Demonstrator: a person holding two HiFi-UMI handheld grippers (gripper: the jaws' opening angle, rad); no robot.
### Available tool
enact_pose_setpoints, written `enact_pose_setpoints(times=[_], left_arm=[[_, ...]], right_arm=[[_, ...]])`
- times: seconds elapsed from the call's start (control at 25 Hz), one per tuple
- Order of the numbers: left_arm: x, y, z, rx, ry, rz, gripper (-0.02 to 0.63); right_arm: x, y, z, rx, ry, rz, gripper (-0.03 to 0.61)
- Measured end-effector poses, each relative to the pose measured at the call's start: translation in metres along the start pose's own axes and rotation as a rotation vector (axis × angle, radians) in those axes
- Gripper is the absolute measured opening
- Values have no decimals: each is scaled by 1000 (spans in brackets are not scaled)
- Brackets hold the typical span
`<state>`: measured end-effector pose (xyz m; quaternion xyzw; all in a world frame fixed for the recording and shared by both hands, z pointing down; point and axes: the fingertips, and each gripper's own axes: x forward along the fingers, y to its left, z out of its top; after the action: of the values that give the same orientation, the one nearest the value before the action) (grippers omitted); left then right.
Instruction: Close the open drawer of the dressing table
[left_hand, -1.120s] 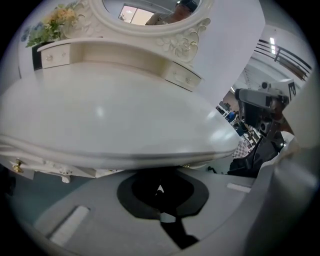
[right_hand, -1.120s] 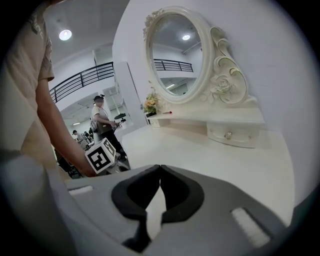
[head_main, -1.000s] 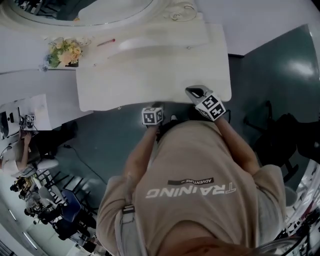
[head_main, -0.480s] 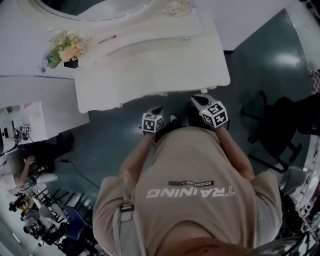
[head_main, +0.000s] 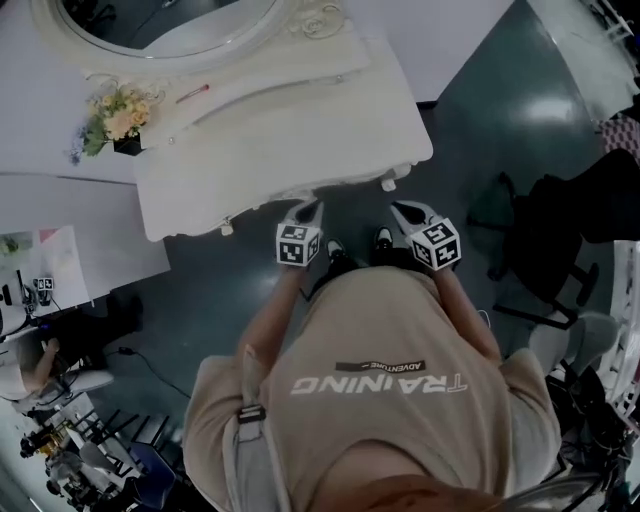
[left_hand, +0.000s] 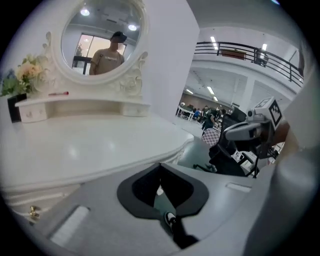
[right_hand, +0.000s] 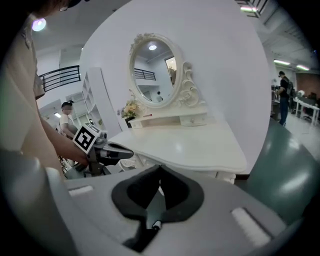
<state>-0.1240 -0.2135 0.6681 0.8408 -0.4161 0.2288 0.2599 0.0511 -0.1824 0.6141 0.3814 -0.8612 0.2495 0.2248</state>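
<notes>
Dressing table (head_main: 290, 140) stands white before the person (head_main: 390, 400). Left tongs (head_main: 309, 207) and right tongs (head_main: 400, 210) hang clenched, empty, near its front edge.

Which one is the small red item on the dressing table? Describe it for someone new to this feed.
Find the white dressing table with the oval mirror. On the narrow raised shelf under the mirror, just right of the flower bouquet, lies a slim stick. It is the only red thing on the white top.

White dressing table (head_main: 290, 150), dark teal floor (head_main: 480, 130), beige shirt (head_main: 390, 330), pale yellow flowers (head_main: 118, 120).
</notes>
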Motion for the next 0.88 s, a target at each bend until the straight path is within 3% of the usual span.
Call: enact_pose_setpoints(times=[0.36, 0.52, 0.68, 0.8, 0.88], left_arm=[[-57, -18, 107, 20, -233, 131, 8], [-97, -17, 162, 40, -389, 193, 8], [-127, -30, 219, 130, -520, 217, 8], [-139, -23, 250, 228, -553, 223, 8], [-151, -10, 269, 240, -574, 244, 8]], right_arm=[[-28, -3, 108, -200, -209, 64, 5], [-47, 15, 156, -248, -322, 123, 5], [-69, 17, 197, -339, -445, 60, 5], [-84, 17, 218, -375, -517, 19, 5], [-90, 14, 224, -359, -532, 16, 5]])
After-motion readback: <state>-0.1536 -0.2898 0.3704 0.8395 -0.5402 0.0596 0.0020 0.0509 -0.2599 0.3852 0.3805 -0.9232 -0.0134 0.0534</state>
